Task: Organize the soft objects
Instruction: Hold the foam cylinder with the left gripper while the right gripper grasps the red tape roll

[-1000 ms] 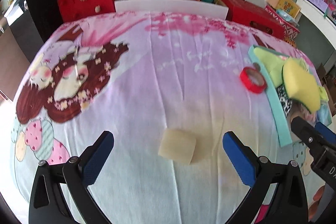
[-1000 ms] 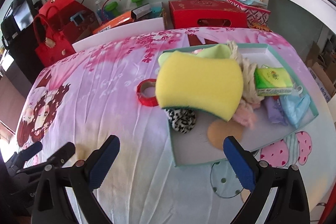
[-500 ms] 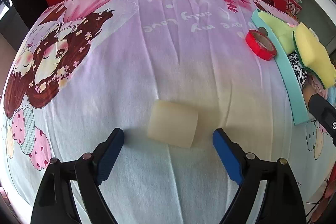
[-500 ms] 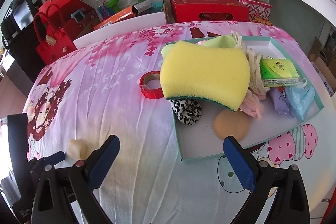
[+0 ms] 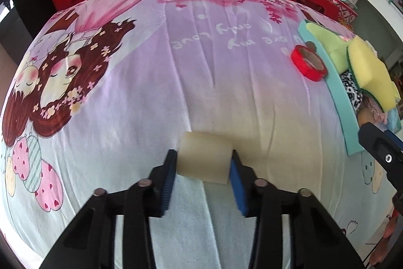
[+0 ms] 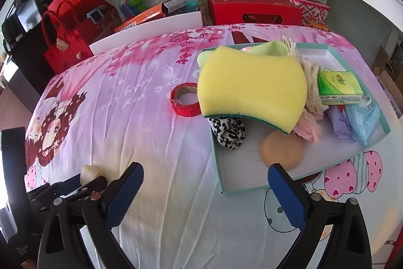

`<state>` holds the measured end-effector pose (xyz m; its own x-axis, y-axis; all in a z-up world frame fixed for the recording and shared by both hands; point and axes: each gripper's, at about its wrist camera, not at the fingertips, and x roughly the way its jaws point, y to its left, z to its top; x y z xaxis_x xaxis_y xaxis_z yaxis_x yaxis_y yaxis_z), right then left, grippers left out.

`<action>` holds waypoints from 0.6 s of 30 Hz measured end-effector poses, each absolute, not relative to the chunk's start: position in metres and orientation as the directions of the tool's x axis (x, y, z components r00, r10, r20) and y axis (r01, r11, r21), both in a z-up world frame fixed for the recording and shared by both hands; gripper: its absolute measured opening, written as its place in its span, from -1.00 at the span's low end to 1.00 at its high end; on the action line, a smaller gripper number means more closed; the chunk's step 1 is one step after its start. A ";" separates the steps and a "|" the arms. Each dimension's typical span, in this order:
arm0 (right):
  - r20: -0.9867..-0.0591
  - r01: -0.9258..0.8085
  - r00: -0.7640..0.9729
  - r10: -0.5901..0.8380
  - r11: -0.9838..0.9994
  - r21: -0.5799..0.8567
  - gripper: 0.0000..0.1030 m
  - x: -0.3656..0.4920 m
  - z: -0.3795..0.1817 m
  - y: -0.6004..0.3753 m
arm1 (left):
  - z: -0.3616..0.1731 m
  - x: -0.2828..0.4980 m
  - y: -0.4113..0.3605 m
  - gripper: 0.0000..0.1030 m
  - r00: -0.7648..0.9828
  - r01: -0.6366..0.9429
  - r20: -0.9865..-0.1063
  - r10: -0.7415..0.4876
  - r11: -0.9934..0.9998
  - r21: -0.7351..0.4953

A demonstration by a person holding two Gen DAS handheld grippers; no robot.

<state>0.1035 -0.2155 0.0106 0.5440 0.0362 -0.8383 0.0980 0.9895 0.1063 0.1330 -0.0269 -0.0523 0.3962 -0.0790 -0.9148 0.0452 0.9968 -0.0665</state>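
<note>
The cartoon-printed cloth bears upside-down white script reading "only love".

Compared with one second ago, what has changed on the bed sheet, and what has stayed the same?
The left tongs came down over the cream sponge block and have just been closing; their pads now press its two sides. The right tongs stayed open and still. The red tape roll and the teal tray with its yellow sponge have not moved.
</note>
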 end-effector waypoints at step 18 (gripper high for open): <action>-0.822 -0.018 0.565 0.067 0.997 0.069 0.44 0.134 0.023 -0.189 | -0.026 0.146 -0.005 -0.40 0.480 -0.027 -0.868 -0.127 0.987 -0.159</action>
<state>0.1345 -0.1890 0.0227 0.5652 0.0668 -0.8222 -0.0177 0.9975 0.0689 0.1459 -0.0049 -0.0264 0.4800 -0.1266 -0.8681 -0.0269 0.9869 -0.1588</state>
